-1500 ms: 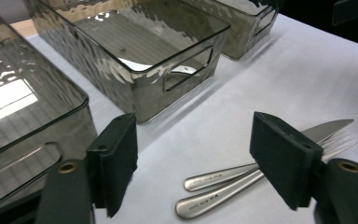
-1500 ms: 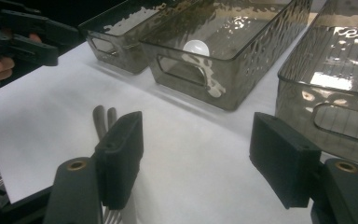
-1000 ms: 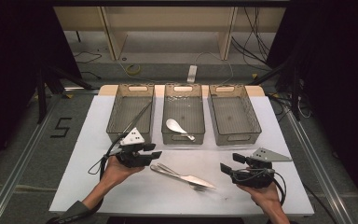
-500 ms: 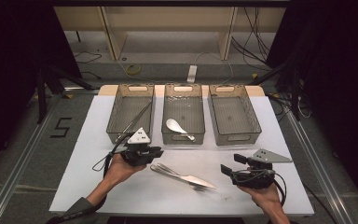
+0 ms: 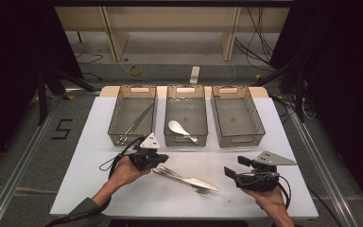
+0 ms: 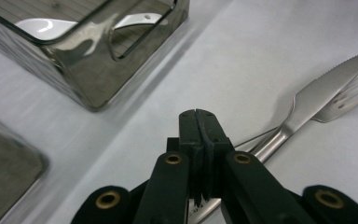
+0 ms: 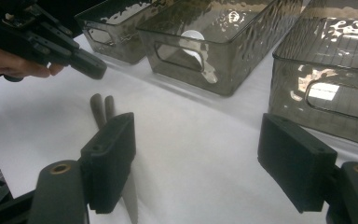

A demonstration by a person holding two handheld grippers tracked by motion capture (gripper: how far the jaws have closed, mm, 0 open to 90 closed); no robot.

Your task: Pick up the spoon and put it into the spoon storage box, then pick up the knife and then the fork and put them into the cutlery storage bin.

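White tabletop (image 5: 123, 189) is lying under your tools. Your left gripper (image 6: 198, 122) has just been closing; its jaws are meeting, nothing visibly pinched, just beside the steel table knife (image 6: 317, 100). Your right gripper (image 7: 198, 161) is gaping, holding nothing.

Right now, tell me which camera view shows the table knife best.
The left gripper view: the knife lies close up, its serrated blade and handle sharp beside the fork. The high view shows the knife whole but small, among the cutlery on the table. The right gripper view gives just a blade tip behind one finger.
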